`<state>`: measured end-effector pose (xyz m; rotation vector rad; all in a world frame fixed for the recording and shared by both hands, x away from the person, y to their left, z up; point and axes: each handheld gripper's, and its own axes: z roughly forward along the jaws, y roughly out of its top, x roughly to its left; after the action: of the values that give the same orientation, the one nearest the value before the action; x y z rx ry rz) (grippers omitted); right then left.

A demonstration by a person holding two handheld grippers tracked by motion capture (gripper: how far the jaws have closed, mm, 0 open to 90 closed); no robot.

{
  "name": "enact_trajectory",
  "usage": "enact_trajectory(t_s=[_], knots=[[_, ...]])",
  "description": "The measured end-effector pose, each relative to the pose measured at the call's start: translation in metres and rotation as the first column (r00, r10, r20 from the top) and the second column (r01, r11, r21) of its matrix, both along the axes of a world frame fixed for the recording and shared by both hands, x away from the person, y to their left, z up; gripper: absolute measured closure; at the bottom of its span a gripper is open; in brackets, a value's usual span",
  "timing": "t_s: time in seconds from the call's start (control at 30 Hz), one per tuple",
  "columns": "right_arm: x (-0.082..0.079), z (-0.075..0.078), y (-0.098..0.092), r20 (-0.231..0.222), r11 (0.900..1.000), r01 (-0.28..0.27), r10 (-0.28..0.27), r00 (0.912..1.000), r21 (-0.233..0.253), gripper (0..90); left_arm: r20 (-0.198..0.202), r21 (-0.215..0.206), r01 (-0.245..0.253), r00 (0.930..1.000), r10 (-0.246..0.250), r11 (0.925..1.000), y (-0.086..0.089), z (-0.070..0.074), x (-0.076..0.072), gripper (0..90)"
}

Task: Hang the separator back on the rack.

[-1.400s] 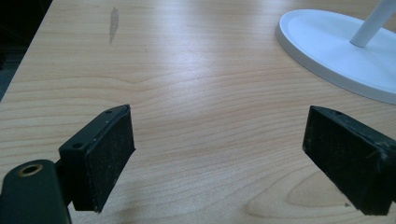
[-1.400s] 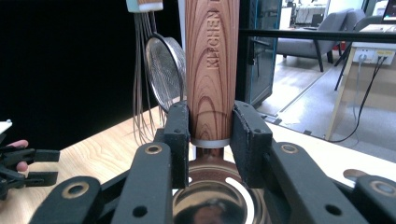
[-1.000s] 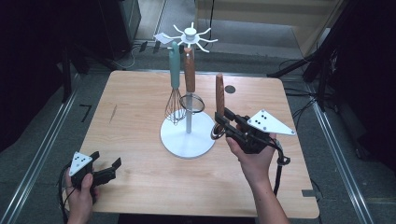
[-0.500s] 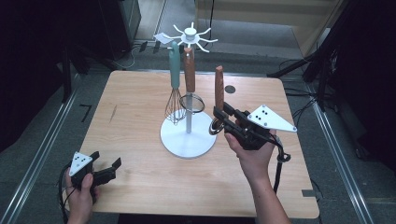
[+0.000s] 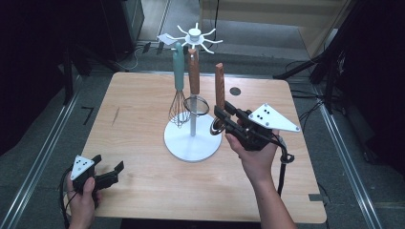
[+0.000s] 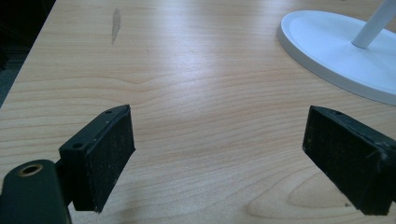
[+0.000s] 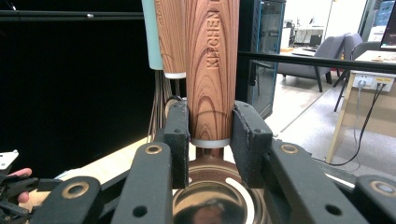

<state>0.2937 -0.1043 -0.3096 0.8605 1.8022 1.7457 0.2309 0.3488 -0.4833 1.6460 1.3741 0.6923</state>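
High view, right gripper (image 5: pixel 220 119) jaws clamping wooden-handled utensil (image 5: pixel 219 88), left gripper (image 5: pixel 107 174) jaws apart.

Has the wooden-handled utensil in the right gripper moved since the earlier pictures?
Yes. The wooden-handled utensil, clamped in the right gripper, has shifted slightly left, closer to the white rack's pole, and stands a bit higher.

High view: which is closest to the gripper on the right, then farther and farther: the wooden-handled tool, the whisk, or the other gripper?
From the right gripper:
1. Wooden-handled tool: held upright in its fingers.
2. Whisk: hanging on the white stand's left side.
3. Left gripper: at the table's near left corner.
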Motion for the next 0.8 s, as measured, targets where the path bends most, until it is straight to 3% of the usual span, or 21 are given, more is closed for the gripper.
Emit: enact_trajectory(t_s=[0.8], knots=[[0.005,0.022,0.012,0.018,0.999,0.016,-0.016,0.9997,0.030,71.1,0.013,-0.001,-0.010,0.9999,0.010,0.9999,0.000,0.000,-0.001,8.6]])
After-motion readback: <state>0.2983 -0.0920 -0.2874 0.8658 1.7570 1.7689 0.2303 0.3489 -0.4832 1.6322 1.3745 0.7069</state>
